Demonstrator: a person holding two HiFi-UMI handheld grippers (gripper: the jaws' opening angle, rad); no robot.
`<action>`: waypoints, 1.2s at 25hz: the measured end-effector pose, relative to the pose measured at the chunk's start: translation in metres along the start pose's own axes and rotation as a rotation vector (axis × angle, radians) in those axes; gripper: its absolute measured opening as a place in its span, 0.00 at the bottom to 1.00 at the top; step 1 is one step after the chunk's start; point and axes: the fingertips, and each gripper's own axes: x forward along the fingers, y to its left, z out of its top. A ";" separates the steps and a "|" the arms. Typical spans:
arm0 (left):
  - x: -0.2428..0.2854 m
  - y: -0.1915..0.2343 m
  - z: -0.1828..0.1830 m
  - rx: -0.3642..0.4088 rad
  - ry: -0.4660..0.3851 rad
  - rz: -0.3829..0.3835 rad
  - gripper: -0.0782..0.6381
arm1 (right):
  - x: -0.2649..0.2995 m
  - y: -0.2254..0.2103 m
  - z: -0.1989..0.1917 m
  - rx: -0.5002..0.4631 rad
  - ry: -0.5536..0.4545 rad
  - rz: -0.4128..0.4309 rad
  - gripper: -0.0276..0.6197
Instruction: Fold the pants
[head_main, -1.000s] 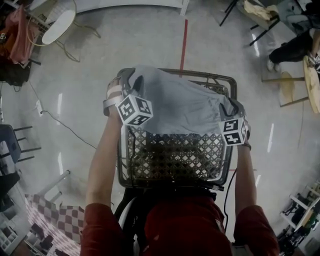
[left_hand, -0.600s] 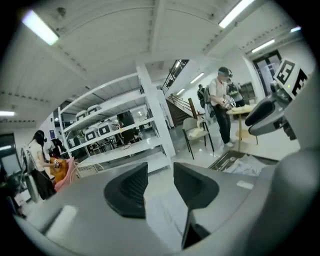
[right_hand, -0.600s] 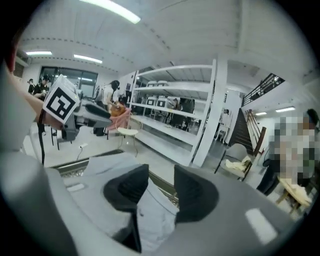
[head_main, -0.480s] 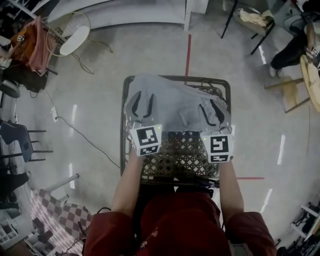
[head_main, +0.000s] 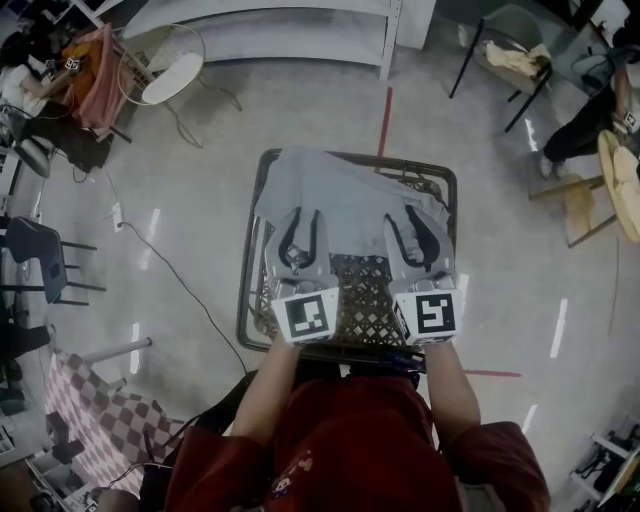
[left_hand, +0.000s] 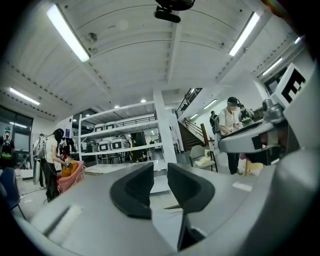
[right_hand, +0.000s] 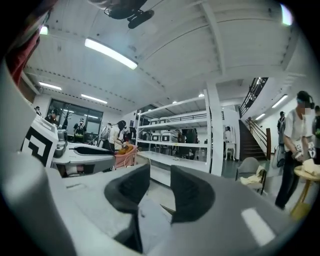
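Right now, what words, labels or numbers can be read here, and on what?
No readable text.
Black-and-white patterned cube on left gripper: marker squares, no words.
Black-and-white patterned cube on right gripper: same.
Small white tag, right edge: too small to read.

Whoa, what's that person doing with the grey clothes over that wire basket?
A person in a red top holds a gripper in each hand above a wire basket. The left gripper and the right gripper each pinch an edge of the grey pants, whose far part drapes over the basket's back end. The left jaws have just closed further, with cloth between them. The pants hang loose, not folded yet.
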 end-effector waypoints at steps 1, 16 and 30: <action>-0.007 -0.002 0.005 -0.004 -0.009 0.013 0.23 | -0.005 0.001 0.005 0.004 -0.018 0.003 0.24; -0.118 -0.041 0.050 0.051 -0.003 0.162 0.12 | -0.083 0.031 0.029 -0.002 -0.087 0.182 0.05; -0.254 -0.058 0.061 -0.038 -0.008 0.439 0.12 | -0.177 0.079 0.037 -0.039 -0.155 0.343 0.05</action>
